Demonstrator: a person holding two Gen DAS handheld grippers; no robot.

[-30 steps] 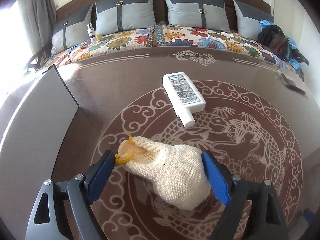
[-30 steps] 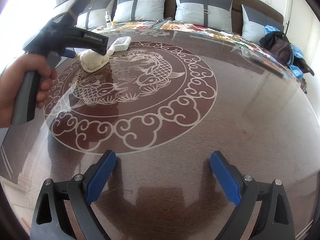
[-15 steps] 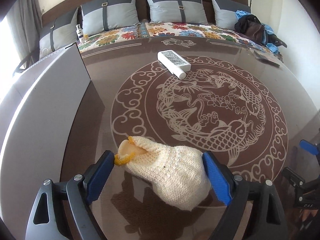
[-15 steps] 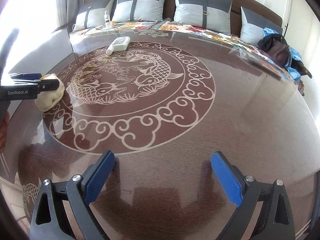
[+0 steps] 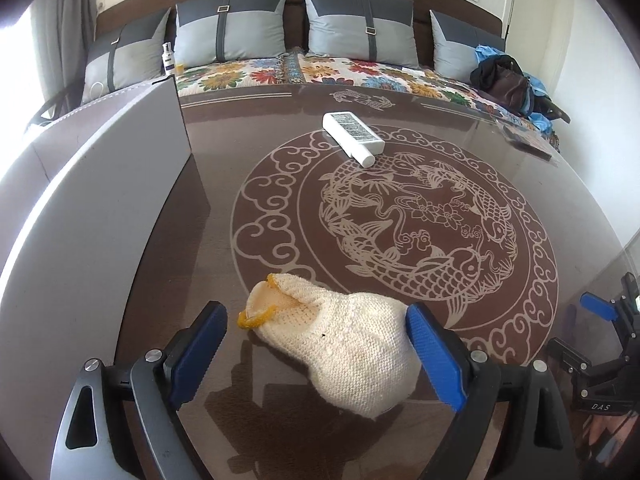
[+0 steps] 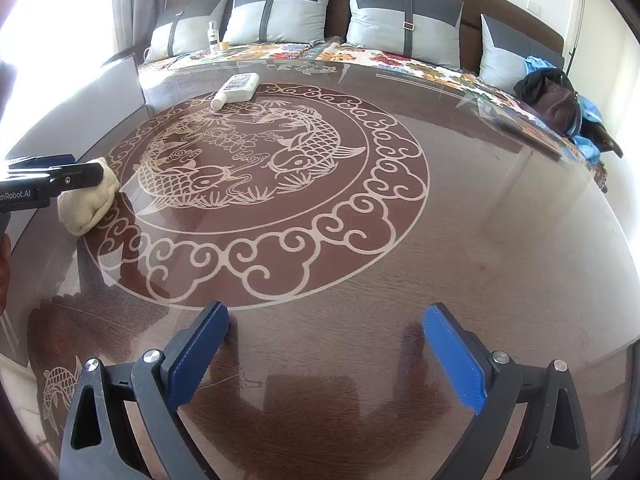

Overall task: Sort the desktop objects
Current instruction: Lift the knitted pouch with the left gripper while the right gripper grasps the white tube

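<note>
"DAS" on the right gripper (image 5: 604, 364), "enRobot.AI" on the left gripper (image 6: 28, 190)

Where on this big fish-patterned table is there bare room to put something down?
Most of the table is bare, from the fish medallion to the right rim. It's busier leftward: white bottle, knitted pouch, grey panel.

Glossy brown table (image 6: 460, 240) with carved fish medallion, cream knitted pouch (image 5: 340, 348), white bottle (image 5: 352, 134) lying flat, grey panel (image 5: 92, 216) at its edge

Glossy, reflective dark wood table (image 6: 460, 240); cream knitted pouch (image 5: 344, 352), coarse weave; smooth white plastic bottle (image 5: 352, 132).
</note>
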